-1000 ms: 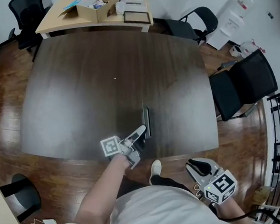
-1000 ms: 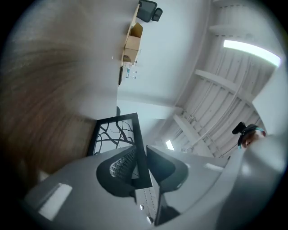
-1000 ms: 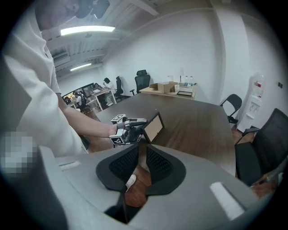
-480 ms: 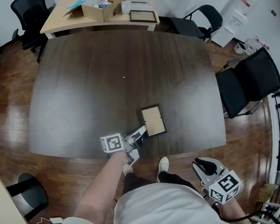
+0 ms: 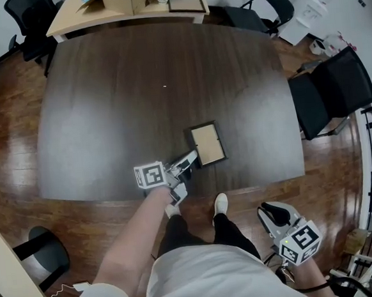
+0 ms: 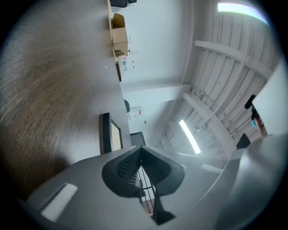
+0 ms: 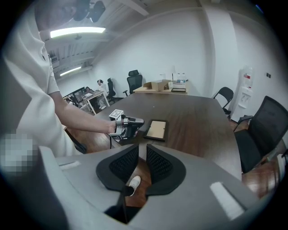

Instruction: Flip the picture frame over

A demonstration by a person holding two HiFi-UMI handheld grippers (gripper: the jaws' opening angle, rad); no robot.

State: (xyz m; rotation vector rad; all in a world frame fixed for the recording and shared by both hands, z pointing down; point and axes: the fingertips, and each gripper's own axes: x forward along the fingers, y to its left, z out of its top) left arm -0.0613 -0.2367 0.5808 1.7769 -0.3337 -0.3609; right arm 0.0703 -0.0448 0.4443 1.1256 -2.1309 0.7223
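The left gripper (image 5: 188,159) is clenched on nothing, its tips just beside the picture frame (image 5: 207,143) — lying flat near the table's (image 5: 106,106) front edge. A careless nudge could skid it off. The right gripper (image 5: 273,216) hangs closed and empty — off the table.

The left gripper (image 6: 140,150) fills the bottom of the view with its pale grey plastic body. Its two black ribbed pads (image 6: 126,164) meet at the tips, with nothing caught between them. The view is rolled sideways, so the dark wood-grain table (image 6: 45,90) stands along the left. Just beyond the jaw tips and clear of them, a black-rimmed rectangular picture frame (image 6: 112,134) lies flat on that table, tan panel showing. Far off sits an open brown cardboard box (image 6: 119,35) against a white wall (image 6: 153,40). A long ceiling light strip (image 6: 189,135) glows at centre right.
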